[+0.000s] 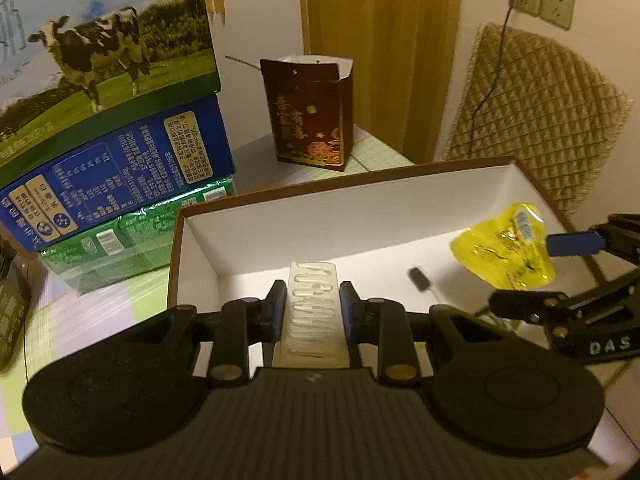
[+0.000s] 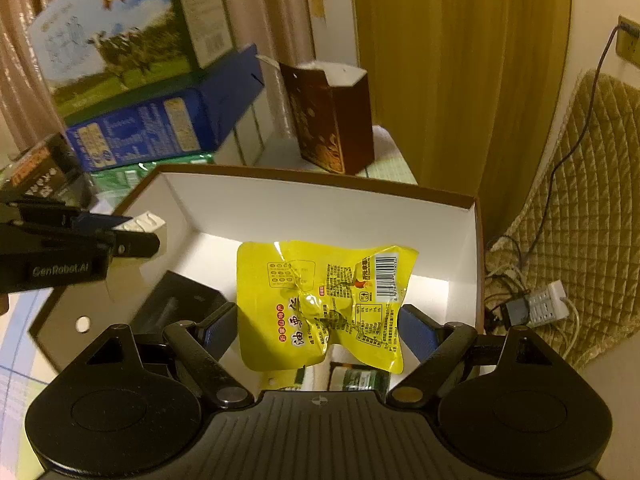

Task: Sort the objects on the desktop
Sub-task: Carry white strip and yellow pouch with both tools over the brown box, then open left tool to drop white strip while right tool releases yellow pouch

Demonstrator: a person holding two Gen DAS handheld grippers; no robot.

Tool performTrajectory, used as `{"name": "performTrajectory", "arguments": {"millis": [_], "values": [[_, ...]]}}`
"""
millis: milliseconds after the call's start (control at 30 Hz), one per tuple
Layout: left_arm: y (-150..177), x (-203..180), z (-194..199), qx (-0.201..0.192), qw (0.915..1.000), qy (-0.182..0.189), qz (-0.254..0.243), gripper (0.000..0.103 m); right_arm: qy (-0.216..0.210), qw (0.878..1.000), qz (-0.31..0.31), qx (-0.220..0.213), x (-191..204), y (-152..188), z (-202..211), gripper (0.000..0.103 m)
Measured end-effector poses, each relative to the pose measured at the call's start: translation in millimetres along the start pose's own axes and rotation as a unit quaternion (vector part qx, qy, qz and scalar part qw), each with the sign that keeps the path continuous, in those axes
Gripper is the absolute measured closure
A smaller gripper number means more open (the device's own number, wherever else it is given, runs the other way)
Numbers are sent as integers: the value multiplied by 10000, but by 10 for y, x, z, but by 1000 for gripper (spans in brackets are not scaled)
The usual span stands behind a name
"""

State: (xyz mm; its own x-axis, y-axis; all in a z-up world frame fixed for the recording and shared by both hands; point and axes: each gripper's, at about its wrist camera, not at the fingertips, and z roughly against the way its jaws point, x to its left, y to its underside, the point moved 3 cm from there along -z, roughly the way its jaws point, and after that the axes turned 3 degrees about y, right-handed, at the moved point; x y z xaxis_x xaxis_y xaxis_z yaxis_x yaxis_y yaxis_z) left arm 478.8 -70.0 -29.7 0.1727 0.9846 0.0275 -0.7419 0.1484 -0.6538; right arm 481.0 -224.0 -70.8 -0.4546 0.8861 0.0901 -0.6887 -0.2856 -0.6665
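My left gripper (image 1: 313, 312) is shut on a pale cream ridged strip (image 1: 314, 316) and holds it over the near edge of the white-lined cardboard box (image 1: 360, 216). It also shows in the right wrist view (image 2: 140, 236), with the strip's tip (image 2: 150, 222) sticking out. My right gripper (image 2: 320, 324) is shut on a yellow snack packet (image 2: 324, 300) and holds it above the box (image 2: 320, 208). In the left wrist view the packet (image 1: 504, 256) hangs from the right gripper (image 1: 568, 256) over the box's right side.
Stacked milk cartons (image 1: 104, 92) stand at the left. A dark red paper bag (image 1: 312, 112) stands behind the box. A small black item (image 1: 419, 279) and a black box (image 2: 176, 304) lie inside. A quilted chair (image 1: 536, 116), cables and a power strip (image 2: 544, 304) are at the right.
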Motion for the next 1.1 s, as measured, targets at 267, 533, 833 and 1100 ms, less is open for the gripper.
{"name": "performTrajectory", "arguments": {"millis": [267,533,833,1100], "values": [[-122,146,-436,220,9996,-202,-15,79,146,9997,4,206,-131,-82,-307,20],[-117,208,-677,346,9990,-297,36,76,185,9993,138,277,-99,-101,-439,20],[-107,228,-633,334,9992,-224,49,70,113,9993,276,221,36,-141,-477,20],[-106,295,-504,265,9992,-268,135,65,-132,9997,189,-111,154,-195,-509,9]]}}
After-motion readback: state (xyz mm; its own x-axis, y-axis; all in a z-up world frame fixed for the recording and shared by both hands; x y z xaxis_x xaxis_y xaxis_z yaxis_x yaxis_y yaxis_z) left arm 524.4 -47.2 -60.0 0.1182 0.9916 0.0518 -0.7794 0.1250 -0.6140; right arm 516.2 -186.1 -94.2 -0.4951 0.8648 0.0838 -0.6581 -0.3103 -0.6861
